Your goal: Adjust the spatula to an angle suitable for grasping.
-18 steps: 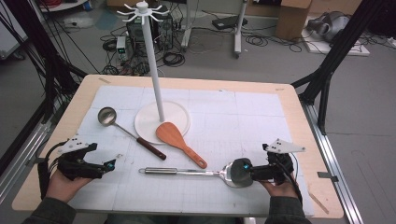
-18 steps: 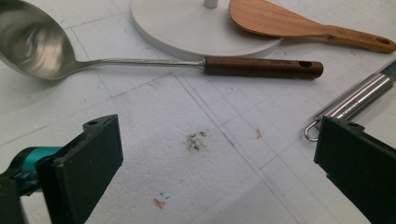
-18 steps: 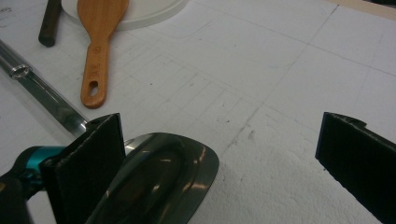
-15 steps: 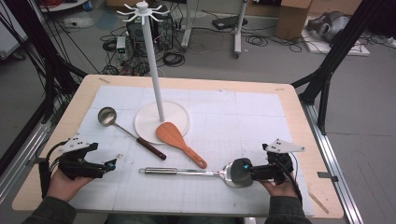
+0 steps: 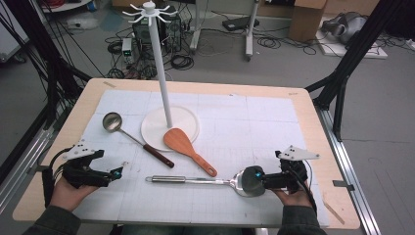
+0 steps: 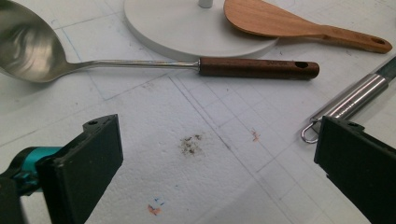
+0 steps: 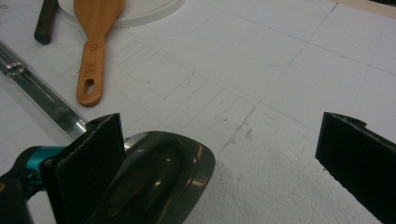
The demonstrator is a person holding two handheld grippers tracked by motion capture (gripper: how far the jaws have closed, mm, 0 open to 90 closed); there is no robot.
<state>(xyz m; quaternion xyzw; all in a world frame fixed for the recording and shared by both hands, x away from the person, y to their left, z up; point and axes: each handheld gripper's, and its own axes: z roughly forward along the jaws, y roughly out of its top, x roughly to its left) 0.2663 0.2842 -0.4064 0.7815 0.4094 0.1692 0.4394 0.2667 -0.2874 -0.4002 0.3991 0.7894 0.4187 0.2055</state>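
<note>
Steel spoon (image 5: 205,180) looks hard, slippery and a bit heavy; grab its long handle. Right gripper (image 5: 262,179) and left gripper (image 5: 110,175) both gape, holding nothing.

My left tongs (image 5: 116,173) and right tongs (image 5: 254,179) both gape wide, held low, one in each hand.

- High view looks forward and down over the whole table (image 5: 313,117), from its near edge.
- Left gripper view sits low, close to the tabletop, facing the wooden spatula (image 6: 299,23).
- Right gripper view, equally low, shares that wooden spatula (image 7: 95,28).
</note>
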